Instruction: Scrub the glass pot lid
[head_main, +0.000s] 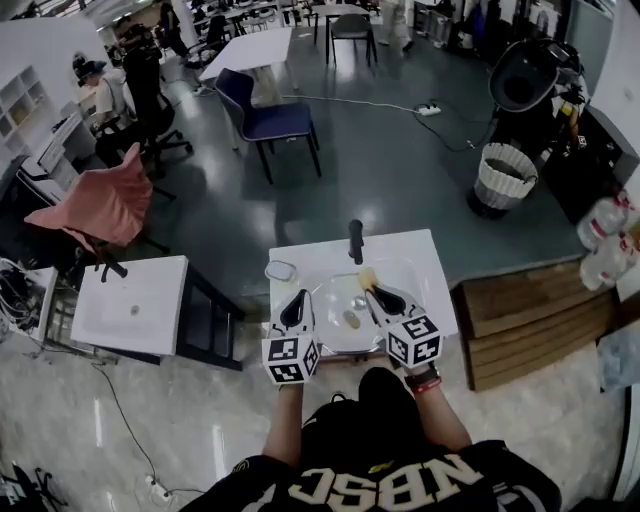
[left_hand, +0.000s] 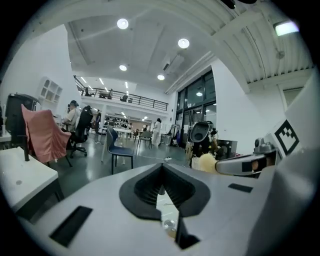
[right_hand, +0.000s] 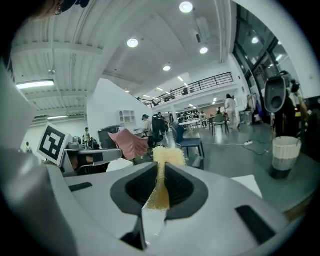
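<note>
- The lid (head_main: 335, 300) lies in the basin of the white tabletop (head_main: 425, 262), in front of the black tap (head_main: 355, 240) and between the two grippers.
- The left gripper (head_main: 297, 300) has its tips at the lid's left rim. In the left gripper view its jaws (left_hand: 160, 172) are drawn almost together at the tips, with a thin pale edge between them, so they appear to pinch the rim.
- The right gripper (head_main: 378, 293) reaches over the lid's right side. Its jaws are pressed onto a yellow sponge (head_main: 367, 278).
- In the right gripper view the sponge (right_hand: 167, 156) is squeezed thin between the jaws (right_hand: 161, 170), and its fluffy end stands out past the tips.
- Both forearms come forward from the person's body, side by side. The grippers angle slightly inward toward the basin, with the marker cubes nearest the person.
- The right wrist wears a dark and red band (head_main: 425, 380).
- The lid is round and lies roughly flat, its broad face up; I cannot tell whether it tilts.
- The sponge's long axis runs along the right jaws, with the free end pointing away from the person toward the tap.
- From the left gripper view, the right gripper (left_hand: 245, 164) and its sponge (left_hand: 204, 162) show just to the right.
</note>
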